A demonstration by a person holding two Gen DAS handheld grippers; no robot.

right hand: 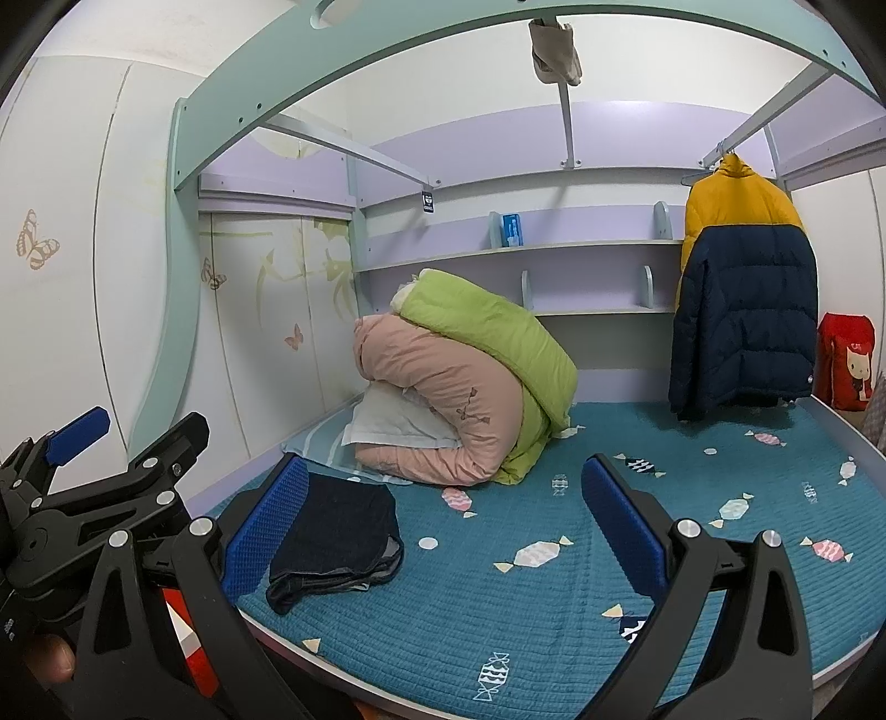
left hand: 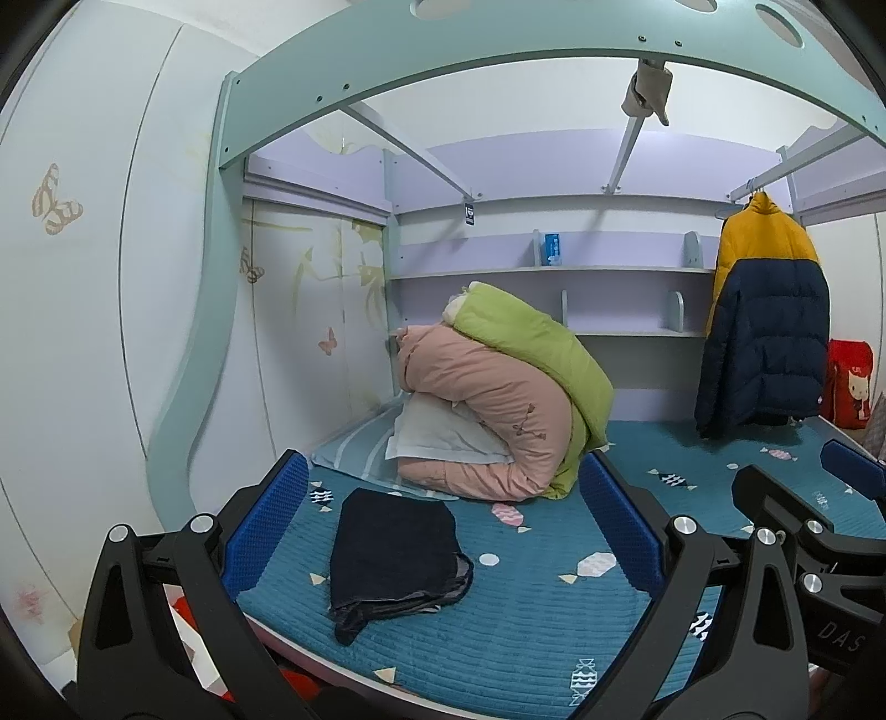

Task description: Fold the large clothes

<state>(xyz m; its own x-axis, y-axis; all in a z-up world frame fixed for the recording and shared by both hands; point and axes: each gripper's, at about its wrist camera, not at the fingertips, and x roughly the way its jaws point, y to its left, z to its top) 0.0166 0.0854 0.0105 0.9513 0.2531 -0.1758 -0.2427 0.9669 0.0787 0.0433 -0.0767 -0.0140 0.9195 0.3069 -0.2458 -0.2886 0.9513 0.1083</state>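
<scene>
A dark navy garment lies folded flat on the teal bed mat, near the front left edge; it also shows in the right wrist view. My left gripper is open and empty, held above the bed's front edge with the garment between its blue pads. My right gripper is open and empty, to the right of the garment; its left pad overlaps the garment's left side in view. A yellow and navy puffer jacket hangs at the back right.
Rolled pink and green quilts with a white pillow lie at the back left of the bed. Shelves line the back wall. A red bag stands at the far right. The loft frame arches overhead.
</scene>
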